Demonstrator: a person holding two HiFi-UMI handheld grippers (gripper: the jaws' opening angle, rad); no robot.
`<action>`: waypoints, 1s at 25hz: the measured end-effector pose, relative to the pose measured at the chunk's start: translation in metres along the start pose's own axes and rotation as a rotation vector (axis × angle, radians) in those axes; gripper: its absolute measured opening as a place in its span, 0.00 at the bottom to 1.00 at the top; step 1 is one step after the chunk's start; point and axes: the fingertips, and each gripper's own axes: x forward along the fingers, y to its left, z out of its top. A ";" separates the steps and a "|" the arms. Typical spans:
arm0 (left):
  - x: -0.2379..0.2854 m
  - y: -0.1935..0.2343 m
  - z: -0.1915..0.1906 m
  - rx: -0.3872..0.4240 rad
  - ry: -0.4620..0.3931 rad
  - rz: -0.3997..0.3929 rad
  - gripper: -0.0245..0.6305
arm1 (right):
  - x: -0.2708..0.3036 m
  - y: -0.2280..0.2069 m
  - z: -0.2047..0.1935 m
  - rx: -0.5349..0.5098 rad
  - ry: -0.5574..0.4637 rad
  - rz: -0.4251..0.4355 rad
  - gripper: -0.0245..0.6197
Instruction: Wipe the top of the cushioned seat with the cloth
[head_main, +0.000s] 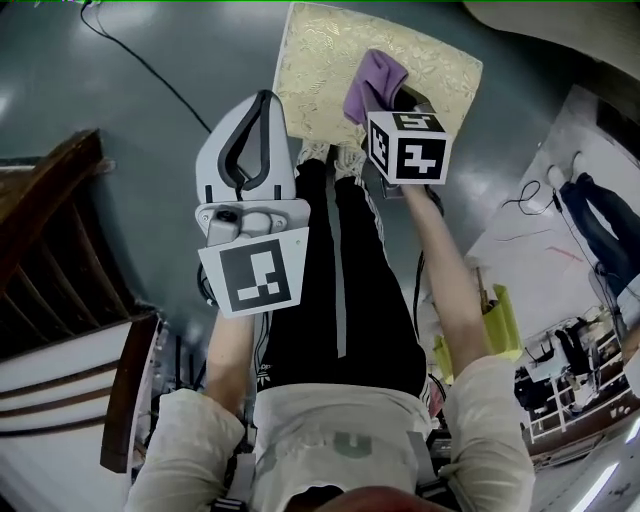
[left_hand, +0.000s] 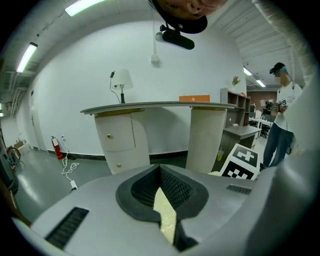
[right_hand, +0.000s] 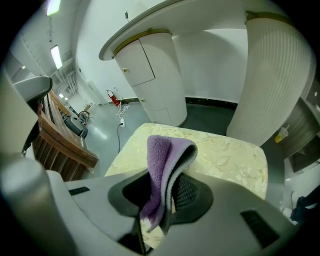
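Observation:
The cushioned seat (head_main: 320, 70) has a pale gold patterned top and stands on the floor ahead of the person's feet. A purple cloth (head_main: 372, 82) hangs folded over the seat's near right part, and my right gripper (head_main: 392, 100) is shut on it. In the right gripper view the cloth (right_hand: 162, 155) sticks up between the jaws of the right gripper (right_hand: 167, 187), with the seat (right_hand: 225, 155) just beyond. My left gripper (head_main: 265, 105) is held up at the seat's left front corner, shut and holding nothing. In its own view the left gripper (left_hand: 160, 172) shows a sliver of seat (left_hand: 165, 215) below its pads.
A dark wooden chair (head_main: 60, 230) stands at the left. A black cable (head_main: 140, 60) lies on the grey floor. Behind the seat is a white counter on ribbed pillars (right_hand: 280, 75) and a cabinet (left_hand: 120, 140). Another person (left_hand: 280, 115) stands at the far right.

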 end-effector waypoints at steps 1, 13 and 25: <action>0.003 -0.006 0.002 0.004 -0.001 -0.010 0.05 | -0.003 -0.009 -0.003 0.004 0.004 -0.010 0.19; 0.023 -0.065 0.031 0.061 -0.031 -0.124 0.05 | -0.048 -0.105 -0.039 0.056 0.052 -0.156 0.19; 0.020 -0.073 0.039 0.083 -0.027 -0.129 0.05 | -0.070 -0.146 -0.055 0.074 0.088 -0.239 0.19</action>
